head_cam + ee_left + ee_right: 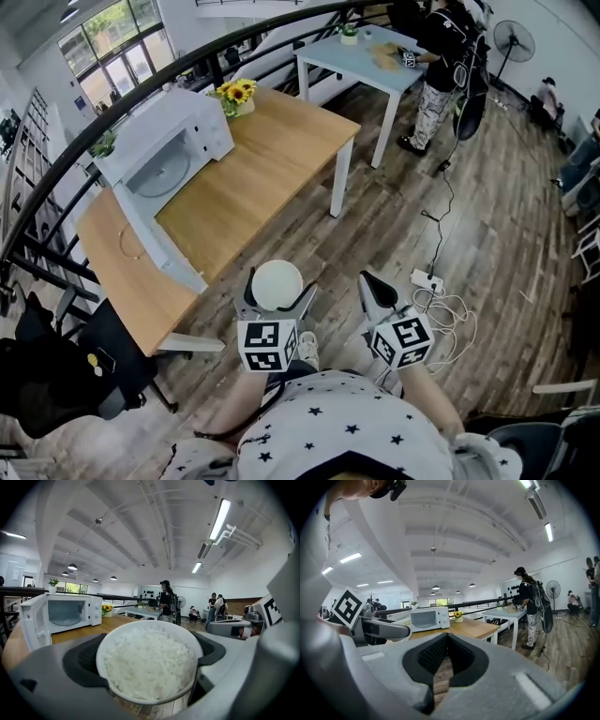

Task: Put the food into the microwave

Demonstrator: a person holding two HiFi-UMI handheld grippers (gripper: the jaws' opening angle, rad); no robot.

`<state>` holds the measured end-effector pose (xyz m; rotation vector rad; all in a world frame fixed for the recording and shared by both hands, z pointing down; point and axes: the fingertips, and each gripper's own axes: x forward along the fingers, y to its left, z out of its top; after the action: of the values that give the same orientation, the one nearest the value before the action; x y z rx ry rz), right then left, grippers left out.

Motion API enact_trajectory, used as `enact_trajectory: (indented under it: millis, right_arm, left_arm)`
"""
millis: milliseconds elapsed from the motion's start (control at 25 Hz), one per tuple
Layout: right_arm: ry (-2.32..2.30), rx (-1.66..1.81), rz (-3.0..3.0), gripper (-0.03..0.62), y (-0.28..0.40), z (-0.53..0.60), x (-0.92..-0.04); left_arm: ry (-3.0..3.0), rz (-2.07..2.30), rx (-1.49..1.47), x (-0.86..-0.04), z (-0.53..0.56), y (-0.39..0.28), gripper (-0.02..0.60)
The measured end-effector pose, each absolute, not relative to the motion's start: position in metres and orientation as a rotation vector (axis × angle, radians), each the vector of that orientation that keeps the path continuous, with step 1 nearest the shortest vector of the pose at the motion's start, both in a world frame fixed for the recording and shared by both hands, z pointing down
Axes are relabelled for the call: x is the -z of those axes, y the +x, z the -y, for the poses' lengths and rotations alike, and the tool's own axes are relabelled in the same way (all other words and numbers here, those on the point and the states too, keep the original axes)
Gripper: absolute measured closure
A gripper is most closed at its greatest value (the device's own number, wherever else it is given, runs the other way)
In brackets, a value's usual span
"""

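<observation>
One bowl of rice (149,665) is sitting pinched in the left hand-held gripper (277,292), well apart from the open microwave (164,155) on the table (253,178). The right hand-held gripper (446,641) is idling, jaws pressed together on nothing. Tilting in transit is likely risking a spill.

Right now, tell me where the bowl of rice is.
Head view, low centre: the bowl of rice is clamped in the left gripper, just off the wooden table's near edge, with the open microwave further up-left.

light: bright, even | sources: ceiling tube lights (220,518), windows (111,58) | shadows: soft | glare: tubes blown out | distortion: strong fisheye, black corners in gripper views | focus: close foreground soft
</observation>
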<state>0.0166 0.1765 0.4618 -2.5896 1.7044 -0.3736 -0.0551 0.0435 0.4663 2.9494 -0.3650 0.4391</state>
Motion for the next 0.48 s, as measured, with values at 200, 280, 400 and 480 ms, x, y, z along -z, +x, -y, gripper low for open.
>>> enact_trajectory:
  millis: [200,280,400,480]
  right_arm:
    - [-2.596,0.37,-1.706,0.588,0.046,-0.137,-0.46]
    - [-2.599,0.373,-1.706,0.588,0.056,-0.125,-0.461]
    - [-2.601,0.373,-1.71,0.588,0.071,-0.108,-0.461]
    - [-2.6,0.369,-1.712,0.588,0.08,-0.096,-0.46]
  left_arm:
    - [2.947,0.354,-0.443,-0.468,-0.005,-0.024,0.051]
    - [2.946,0.354,-0.444,-0.468,0.007,-0.014,0.052]
    - [2.944,0.356,-0.445,-0.468,0.023,0.001,0.052]
    - [2.943,0.356,-0.445,-0.469,0.034,0.009,0.052]
